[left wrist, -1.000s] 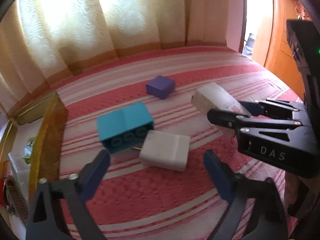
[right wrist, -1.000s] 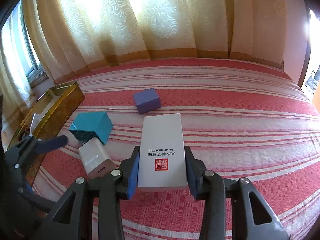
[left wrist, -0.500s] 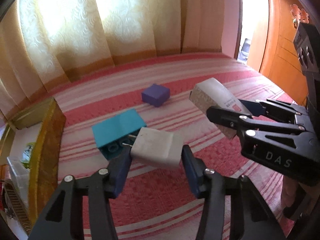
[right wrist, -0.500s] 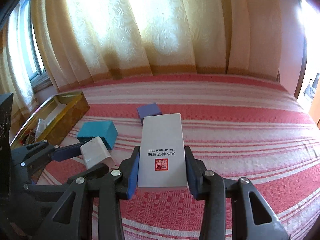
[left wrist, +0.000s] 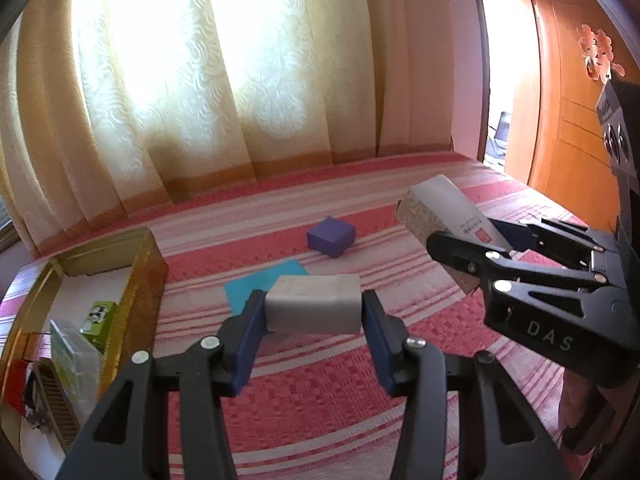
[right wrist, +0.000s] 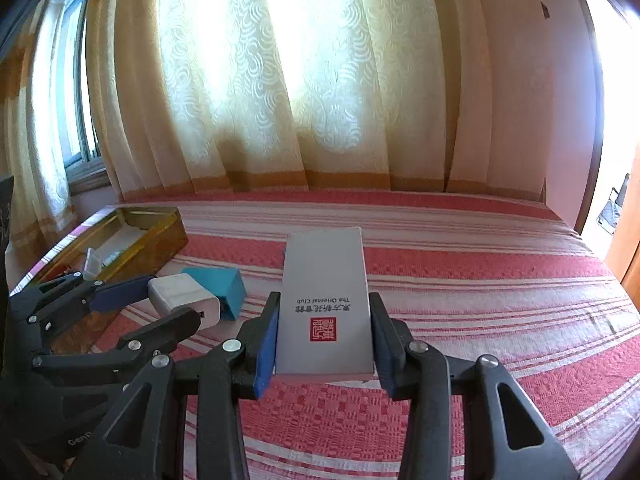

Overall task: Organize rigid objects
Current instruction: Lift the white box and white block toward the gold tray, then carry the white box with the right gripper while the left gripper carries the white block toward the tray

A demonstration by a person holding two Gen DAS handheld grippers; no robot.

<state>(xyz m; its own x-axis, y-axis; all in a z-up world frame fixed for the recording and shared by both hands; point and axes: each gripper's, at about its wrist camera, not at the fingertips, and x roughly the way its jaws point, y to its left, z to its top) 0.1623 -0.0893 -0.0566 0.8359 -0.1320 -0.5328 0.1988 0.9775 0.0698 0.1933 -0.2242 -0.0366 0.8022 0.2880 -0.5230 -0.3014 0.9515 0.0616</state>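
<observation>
My left gripper (left wrist: 313, 303) is shut on a white plug adapter (left wrist: 316, 314), held clear of the red striped bedcover (left wrist: 320, 408). Behind the adapter lies a teal block (left wrist: 260, 282), and farther back a purple box (left wrist: 331, 236). At the right of this view, my right gripper (left wrist: 472, 236) is shut on a flat white card box (left wrist: 440, 204). In the right wrist view, the right gripper (right wrist: 324, 304) clamps that white box (right wrist: 324, 272) by its long sides. The left gripper (right wrist: 156, 306) with the adapter (right wrist: 180, 296) is at the lower left, in front of the teal block (right wrist: 230, 284). The purple box is hidden there.
An open golden tin (left wrist: 146, 268) with several small items inside stands at the bed's left edge, also seen as the tin (right wrist: 164, 236) in the right wrist view. Pale curtains (right wrist: 320, 100) hang behind the bed. A wooden door (left wrist: 580, 128) stands at the right.
The left gripper shut on the white adapter and lifted it off the bedcover. Both grippers rose and tilted up, with the right still gripping the white box.
</observation>
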